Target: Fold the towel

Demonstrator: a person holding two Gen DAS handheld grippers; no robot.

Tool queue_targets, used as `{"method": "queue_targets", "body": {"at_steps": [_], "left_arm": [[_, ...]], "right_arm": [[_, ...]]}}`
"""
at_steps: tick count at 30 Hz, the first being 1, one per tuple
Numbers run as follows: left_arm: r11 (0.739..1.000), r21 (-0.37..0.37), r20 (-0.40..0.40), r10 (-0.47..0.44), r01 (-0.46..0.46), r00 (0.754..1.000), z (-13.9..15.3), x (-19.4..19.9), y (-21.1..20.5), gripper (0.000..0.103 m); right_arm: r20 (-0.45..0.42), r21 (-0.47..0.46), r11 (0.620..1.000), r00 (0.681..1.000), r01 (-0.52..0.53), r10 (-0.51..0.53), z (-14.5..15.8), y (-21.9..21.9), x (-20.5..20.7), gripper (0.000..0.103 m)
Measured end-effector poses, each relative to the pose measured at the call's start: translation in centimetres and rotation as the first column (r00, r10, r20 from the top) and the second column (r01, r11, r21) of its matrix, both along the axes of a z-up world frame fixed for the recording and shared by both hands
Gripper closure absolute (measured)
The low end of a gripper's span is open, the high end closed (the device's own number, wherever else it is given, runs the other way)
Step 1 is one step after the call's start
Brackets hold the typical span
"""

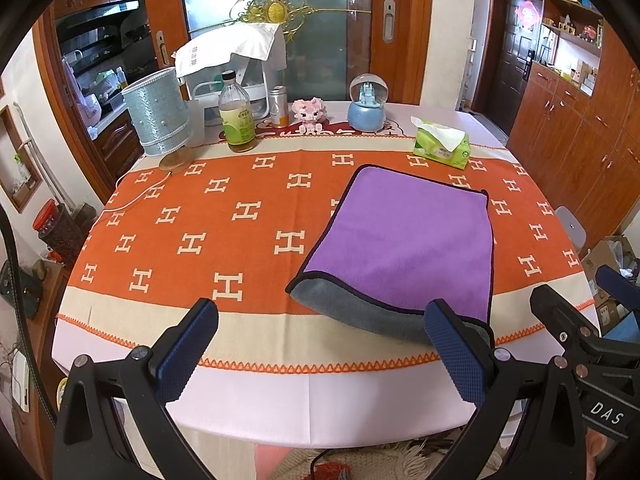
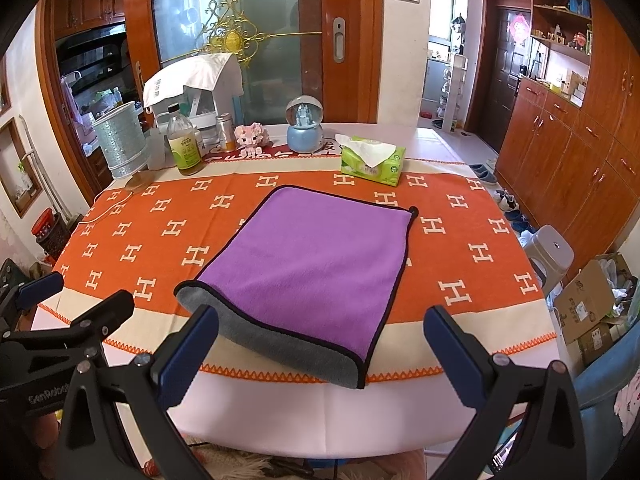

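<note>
Orange cloth (image 1: 240,216) with a white H pattern covers the table (image 1: 320,408) in front of me, its pale border and a zigzag orange trim running along the near edge. Behind it stand sliding glass doors in wooden frames, and wooden cupboards line the right wall.

Along the far side of the table, starting at the left, I see a silvery lamp (image 1: 157,114) on a round wooden foot. Next to it is a glass bottle (image 1: 236,114) with a black cap and green label, then a small tin (image 1: 279,106). A pink toy figure (image 1: 309,114) sits next, then a blue snow globe (image 1: 368,102). Furthest right is a green tissue pack (image 1: 442,144) with one tissue sticking up. Behind the bottle, a white cloth (image 1: 236,50) is draped over a white appliance.

My left tongs (image 1: 320,344) hang just above the near edge of the table, spread wide apart and holding nothing. Their right pad sits in front of the towel's near edge, though I cannot tell if it touches.

The towel (image 2: 316,264) lies flat right of the table's middle, folded over, purple side up with a dark hem. Its grey underside shows as a strip along the near edge, which reaches the zigzag trim.

My right tongs (image 2: 320,348) are also spread wide and grip nothing. Their left pad overlaps the towel's near left corner and their right pad stands clear of it on the right.
</note>
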State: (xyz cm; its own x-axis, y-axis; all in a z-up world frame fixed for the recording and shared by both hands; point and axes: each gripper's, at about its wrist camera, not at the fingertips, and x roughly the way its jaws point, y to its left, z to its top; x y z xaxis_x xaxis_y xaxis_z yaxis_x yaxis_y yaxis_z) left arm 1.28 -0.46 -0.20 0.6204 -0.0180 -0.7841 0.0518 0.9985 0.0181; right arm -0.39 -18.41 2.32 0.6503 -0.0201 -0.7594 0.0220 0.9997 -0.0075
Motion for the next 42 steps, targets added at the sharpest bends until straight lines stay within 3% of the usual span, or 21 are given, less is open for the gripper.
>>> {"method": "queue_targets", "body": {"at_steps": [11, 22, 27, 31, 37, 40, 42], "left_arm": [[0.999, -0.004, -0.005, -0.034, 0.034, 0.999, -0.6, 1.9, 0.3, 0.001], [0.995, 0.054, 0.046, -0.082, 0.079, 0.996, -0.8, 3.6, 0.4, 0.001], [0.992, 0.101, 0.089, -0.083, 0.074, 0.993, -0.6, 5.1, 1.2, 0.001], [0.989, 0.110, 0.044, -0.104, 0.098, 0.994, -1.4, 7.4, 2.2, 0.001], [0.983, 0.119, 0.032, -0.147, 0.142, 0.989, -3.3, 9.4, 3.5, 0.001], [0.976, 0.094, 0.045, -0.203, 0.198, 0.978, -4.3, 9.9, 3.8, 0.001], [0.963, 0.077, 0.035, -0.263, 0.259, 0.964, -5.3, 10.1, 3.8, 0.008]], "right_arm": [[-0.015, 0.012, 1.000, 1.000, 0.018, -0.018, -0.5, -0.2, 0.8, 0.000], [0.010, 0.031, 0.995, 0.996, 0.090, -0.090, -0.7, -2.0, 1.8, 0.000], [0.065, 0.020, 0.993, 0.991, 0.115, -0.117, -0.7, -3.3, 2.1, 0.000], [0.083, -0.020, 0.995, 0.992, 0.093, -0.091, -1.2, -3.7, 2.4, 0.001], [0.042, -0.028, 0.995, 0.994, 0.097, -0.096, -3.5, -4.8, 2.9, 0.001], [-0.015, -0.008, 0.997, 0.997, 0.079, -0.079, -5.8, -5.4, 3.1, 0.008], [-0.054, 0.005, 0.998, 0.996, 0.067, -0.066, -7.3, -5.6, 3.3, 0.013]]}}
